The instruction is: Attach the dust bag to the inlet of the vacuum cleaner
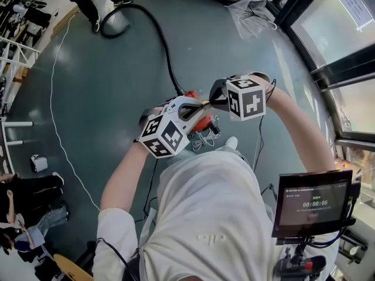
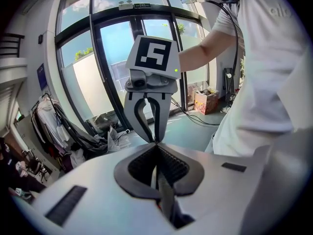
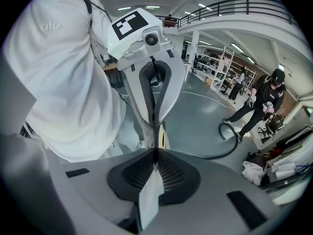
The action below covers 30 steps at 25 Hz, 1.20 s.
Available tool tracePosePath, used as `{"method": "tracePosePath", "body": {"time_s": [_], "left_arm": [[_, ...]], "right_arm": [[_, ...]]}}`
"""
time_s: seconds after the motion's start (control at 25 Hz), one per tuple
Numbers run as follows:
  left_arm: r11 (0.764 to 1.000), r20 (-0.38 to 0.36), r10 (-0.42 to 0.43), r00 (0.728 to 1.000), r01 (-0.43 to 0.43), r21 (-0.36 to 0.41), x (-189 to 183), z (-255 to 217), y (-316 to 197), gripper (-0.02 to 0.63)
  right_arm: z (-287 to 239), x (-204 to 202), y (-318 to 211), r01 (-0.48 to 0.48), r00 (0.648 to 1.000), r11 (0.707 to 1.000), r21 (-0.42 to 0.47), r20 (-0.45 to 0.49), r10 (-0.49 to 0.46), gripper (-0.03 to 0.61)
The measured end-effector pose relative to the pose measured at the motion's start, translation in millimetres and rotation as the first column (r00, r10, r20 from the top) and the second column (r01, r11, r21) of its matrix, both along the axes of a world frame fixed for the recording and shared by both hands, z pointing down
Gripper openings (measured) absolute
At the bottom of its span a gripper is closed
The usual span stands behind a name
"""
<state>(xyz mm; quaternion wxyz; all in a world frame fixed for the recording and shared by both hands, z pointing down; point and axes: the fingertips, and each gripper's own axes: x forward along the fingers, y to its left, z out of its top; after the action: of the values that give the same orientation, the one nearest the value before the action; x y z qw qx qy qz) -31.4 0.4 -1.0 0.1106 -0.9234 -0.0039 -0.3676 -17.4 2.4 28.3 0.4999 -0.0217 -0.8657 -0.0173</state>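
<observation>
You're clamping the white, mesh-textured dust bag [image 3: 149,195] in both right gripper [image 3: 155,152] and left gripper [image 2: 156,144]; only the head view is showing the red vacuum cleaner [image 1: 203,122].

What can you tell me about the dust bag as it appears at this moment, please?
The dust bag looks like thin white material with a fine woven texture, flattened and seen nearly edge-on. The right gripper is shut on one fold and the left gripper, facing it tip to tip, is shut on it too. It is held above the red vacuum cleaner; its full shape is hidden.
</observation>
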Motion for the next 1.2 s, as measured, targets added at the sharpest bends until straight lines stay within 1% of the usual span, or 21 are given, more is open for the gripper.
{"method": "tracePosePath", "body": {"time_s": [0.08,0.16,0.28,0.4,0.6,0.72,0.8,0.88,0.96,1.12,1.2], "left_arm": [[1.000,0.013,0.007,1.000,-0.007,0.004,-0.3,4.3,2.4,0.011],[1.000,0.022,-0.002,1.000,0.002,-0.003,-3.0,8.8,1.8,0.011],[0.996,0.012,-0.049,0.999,0.049,-0.068,-8.3,18.4,0.1,0.011],[0.986,0.002,-0.086,0.996,0.085,-0.142,-10.3,31.8,7.5,0.011],[0.975,0.017,-0.090,0.996,0.092,-0.200,-5.5,52.7,28.6,0.011],[0.966,0.025,-0.087,0.996,0.091,-0.242,-1.1,67.4,42.6,0.011],[0.950,0.034,-0.081,0.996,0.088,-0.299,1.5,95.3,54.0,0.011],[0.922,0.045,-0.074,0.996,0.086,-0.378,5.3,135.8,63.2,0.011],[0.894,0.052,-0.070,0.996,0.086,-0.439,10.8,165.8,75.8,0.011],[0.856,0.062,-0.089,0.994,0.108,-0.505,19.0,184.2,121.0,0.011],[0.831,0.078,-0.111,0.991,0.136,-0.539,21.6,204.1,140.8,0.011]], "right_arm": [[5.2,-0.8,2.7,0.007,1.000,1.000,0.007,-0.012,-0.007,0.029],[6.8,-1.5,2.8,-0.004,1.000,1.000,0.010,-0.005,0.004,0.029],[6.5,-1.5,2.2,-0.035,0.999,0.999,0.006,0.017,0.035,0.028],[10.7,-0.1,8.8,-0.050,0.998,0.999,-0.010,0.025,0.050,0.028],[29.7,4.8,30.4,-0.060,0.998,0.998,-0.035,0.003,0.061,0.026],[46.9,8.0,46.1,-0.087,0.996,0.993,-0.074,0.001,0.087,0.023],[75.3,10.2,58.4,-0.100,0.995,0.986,-0.131,0.001,0.101,0.023],[114.7,14.2,67.7,-0.111,0.994,0.973,-0.205,-0.001,0.113,0.023],[143.1,20.4,79.4,-0.118,0.993,0.958,-0.260,-0.008,0.120,0.023],[157.8,29.3,122.5,-0.117,0.993,0.946,-0.303,-0.028,0.114,0.023],[176.7,32.0,141.5,-0.117,0.993,0.941,-0.318,-0.032,0.113,0.023]]}}
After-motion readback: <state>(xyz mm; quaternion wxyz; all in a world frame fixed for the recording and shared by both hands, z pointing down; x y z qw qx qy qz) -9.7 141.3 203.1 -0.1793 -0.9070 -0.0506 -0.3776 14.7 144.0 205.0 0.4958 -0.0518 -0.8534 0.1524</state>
